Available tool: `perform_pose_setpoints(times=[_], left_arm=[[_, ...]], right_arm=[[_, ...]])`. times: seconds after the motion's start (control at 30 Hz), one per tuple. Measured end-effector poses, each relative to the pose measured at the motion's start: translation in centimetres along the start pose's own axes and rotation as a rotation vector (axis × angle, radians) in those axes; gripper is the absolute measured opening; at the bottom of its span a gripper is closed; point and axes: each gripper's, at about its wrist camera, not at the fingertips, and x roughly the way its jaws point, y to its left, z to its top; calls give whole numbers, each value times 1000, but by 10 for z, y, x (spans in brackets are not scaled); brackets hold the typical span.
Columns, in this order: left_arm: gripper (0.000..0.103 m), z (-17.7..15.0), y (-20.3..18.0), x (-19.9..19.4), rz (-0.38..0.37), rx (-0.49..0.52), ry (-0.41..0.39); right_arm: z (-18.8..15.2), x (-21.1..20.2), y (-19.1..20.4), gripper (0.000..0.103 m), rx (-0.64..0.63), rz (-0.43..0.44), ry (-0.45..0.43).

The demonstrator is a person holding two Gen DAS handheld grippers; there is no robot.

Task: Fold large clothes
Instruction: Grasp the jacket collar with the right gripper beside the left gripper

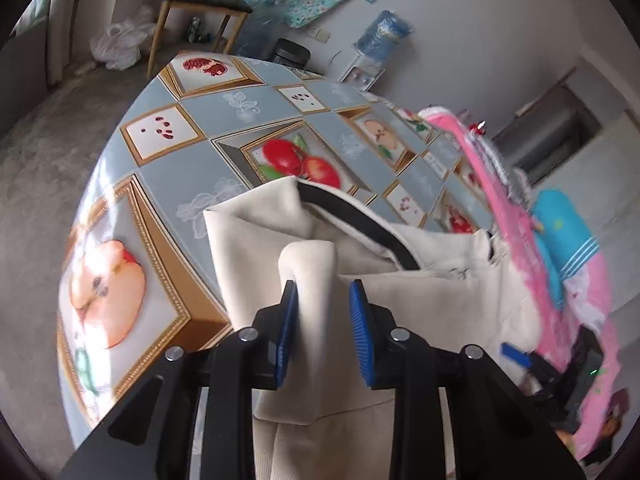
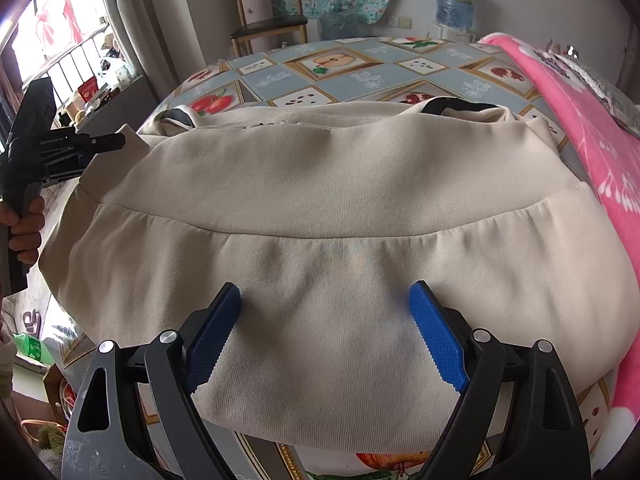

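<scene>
A large cream garment with black neck trim lies spread over the fruit-print table. My right gripper hovers wide open over its near hem, the cloth lying flat between the blue pads. In the left wrist view my left gripper is shut on a raised fold of the same cream garment, the fold standing up between the pads. That left gripper appears at the garment's left corner in the right wrist view, held by a hand.
A pink flowered blanket with a blue item lies along the table's right side. Beyond the table stand a wooden chair and a water bottle. The table's left edge drops to the grey floor.
</scene>
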Motion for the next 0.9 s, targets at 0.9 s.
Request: perform_pose_setpoints(times=[0.9], left_arm=[[7,-23,-65,17,519,240,-51]], right_arm=[[92,-29,-171,71,237,174,-69]])
